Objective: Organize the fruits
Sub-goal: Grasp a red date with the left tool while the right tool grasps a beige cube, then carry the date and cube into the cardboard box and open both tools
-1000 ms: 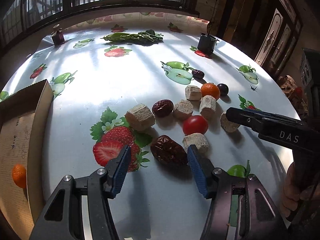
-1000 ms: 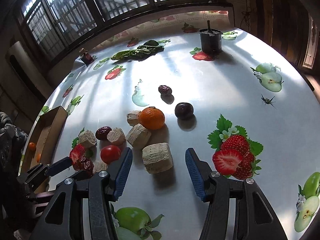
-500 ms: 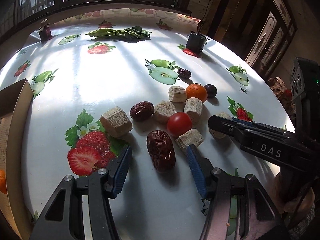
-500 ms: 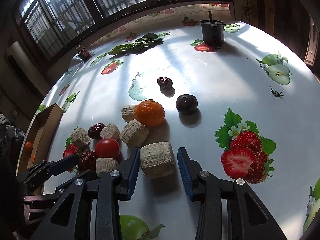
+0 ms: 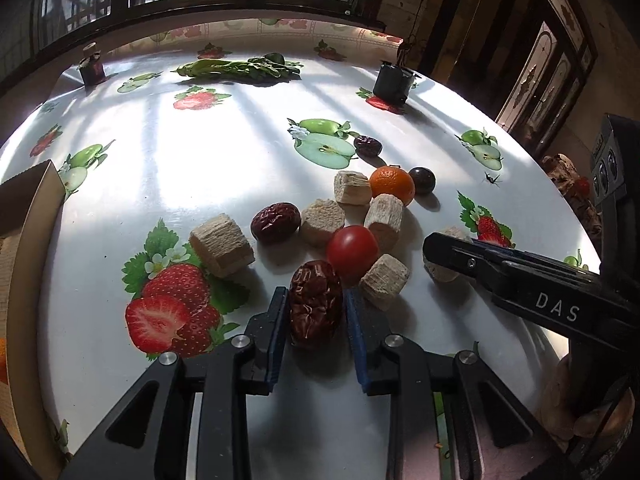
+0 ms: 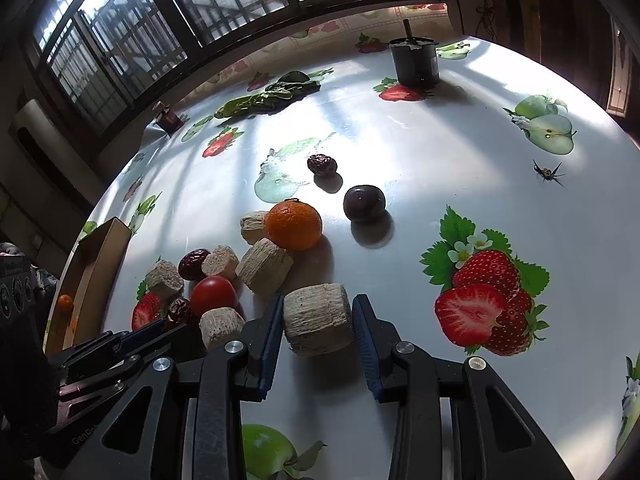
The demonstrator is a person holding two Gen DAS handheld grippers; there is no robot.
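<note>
Dates handle soft and wrinkled, so the left claw (image 5: 316, 312), closed narrowly on the date (image 5: 316, 304) at the counter's (image 5: 224, 168) near edge, probably wants gentle pressure across its middle. The right claw (image 6: 318, 330) grips a pale fibrous chunk (image 6: 318, 318) at its flat ends; it looks light, stiff and crumbly. Beside them, the tomato (image 5: 352, 250) is smooth and likely slippery. The cardboard box (image 5: 28, 248) at the left edge is cut off, its contents mostly hidden.
</note>
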